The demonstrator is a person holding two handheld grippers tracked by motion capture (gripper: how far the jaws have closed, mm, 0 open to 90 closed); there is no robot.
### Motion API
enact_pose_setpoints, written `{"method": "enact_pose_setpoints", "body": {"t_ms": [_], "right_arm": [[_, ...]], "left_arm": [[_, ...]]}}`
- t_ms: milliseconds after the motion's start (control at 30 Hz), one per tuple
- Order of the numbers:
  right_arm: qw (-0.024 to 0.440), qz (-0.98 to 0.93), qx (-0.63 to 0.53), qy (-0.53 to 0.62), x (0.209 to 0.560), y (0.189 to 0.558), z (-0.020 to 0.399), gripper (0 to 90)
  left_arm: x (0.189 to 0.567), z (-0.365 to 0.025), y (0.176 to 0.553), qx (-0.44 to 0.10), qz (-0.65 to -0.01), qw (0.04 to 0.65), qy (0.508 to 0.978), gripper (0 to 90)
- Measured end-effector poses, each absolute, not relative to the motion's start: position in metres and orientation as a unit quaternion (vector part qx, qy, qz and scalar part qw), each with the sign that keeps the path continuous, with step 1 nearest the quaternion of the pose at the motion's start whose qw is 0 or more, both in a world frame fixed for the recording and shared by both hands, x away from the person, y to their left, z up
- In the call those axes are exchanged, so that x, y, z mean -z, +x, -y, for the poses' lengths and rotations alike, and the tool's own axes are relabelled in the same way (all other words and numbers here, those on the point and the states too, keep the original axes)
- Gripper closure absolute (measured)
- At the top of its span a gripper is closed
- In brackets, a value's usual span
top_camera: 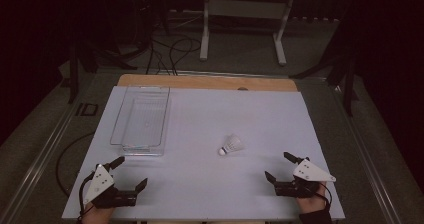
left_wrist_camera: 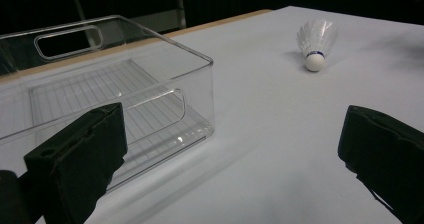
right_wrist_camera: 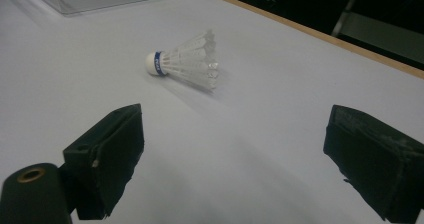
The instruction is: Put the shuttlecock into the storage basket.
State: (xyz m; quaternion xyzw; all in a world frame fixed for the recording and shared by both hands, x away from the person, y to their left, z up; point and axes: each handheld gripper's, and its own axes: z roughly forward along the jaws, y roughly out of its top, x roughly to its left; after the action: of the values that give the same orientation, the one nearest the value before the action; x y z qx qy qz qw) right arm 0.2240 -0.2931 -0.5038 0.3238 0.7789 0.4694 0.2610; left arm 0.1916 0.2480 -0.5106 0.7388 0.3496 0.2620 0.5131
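High view: shuttlecock (top_camera: 231,145) lies on table (top_camera: 210,194), at 11 o'clock from right gripper (top_camera: 280,168), the nearer one; jaws spread, empty.
Left gripper view: left gripper (left_wrist_camera: 220,144) spread, empty; shuttlecock at 1 o'clock; clear bin (left_wrist_camera: 120,84) at 10 o'clock.
Right gripper view: long axis crosswise, cork leftward.

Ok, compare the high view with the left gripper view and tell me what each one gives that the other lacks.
High view: the whole white table, both the left gripper and the right gripper resting near its close edge with jaws apart, and the floor with cables and a white frame beyond.

Left gripper view: close detail of the clear bin, meaning its ribbed floor and cut-out handles, plus the dark band around the shuttlecock above its cork.

Both: the bin, the shuttlecock lying apart from it, and the table's wooden far edge.
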Motion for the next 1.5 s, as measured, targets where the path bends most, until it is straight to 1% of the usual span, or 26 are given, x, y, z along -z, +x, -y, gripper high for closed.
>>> {"method": "enact_pose_setpoints", "body": {"t_ms": [433,900,967,1133,1300,1400,1500], "right_arm": [[0.263,-0.779,-0.471,0.32,0.503,0.224,0.293,9.1],[0.252,-0.779,-0.475,0.323,0.503,0.224,0.293,9.1],[0.245,-0.781,-0.472,0.327,0.504,0.225,0.293,9.1],[0.249,-0.779,-0.474,0.327,0.503,0.224,0.293,9.1],[0.247,-0.778,-0.475,0.328,0.503,0.224,0.293,9.1],[0.248,-0.777,-0.477,0.328,0.503,0.225,0.293,9.1],[0.25,-0.776,-0.477,0.328,0.503,0.224,0.294,9.1]], "left_arm": [[0.512,-0.25,0.194,-0.251,-0.354,0.515,0.739,0.3],[0.508,-0.247,0.194,-0.246,-0.353,0.511,0.744,0.3],[0.507,-0.247,0.194,-0.242,-0.356,0.509,0.745,0.2],[0.5,-0.246,0.195,-0.235,-0.364,0.51,0.743,0.2],[0.498,-0.243,0.195,-0.232,-0.369,0.491,0.754,0.2],[0.492,-0.243,0.198,-0.218,-0.374,0.492,0.755,0.2],[0.487,-0.242,0.199,-0.22,-0.368,0.488,0.76,0.2]]}}
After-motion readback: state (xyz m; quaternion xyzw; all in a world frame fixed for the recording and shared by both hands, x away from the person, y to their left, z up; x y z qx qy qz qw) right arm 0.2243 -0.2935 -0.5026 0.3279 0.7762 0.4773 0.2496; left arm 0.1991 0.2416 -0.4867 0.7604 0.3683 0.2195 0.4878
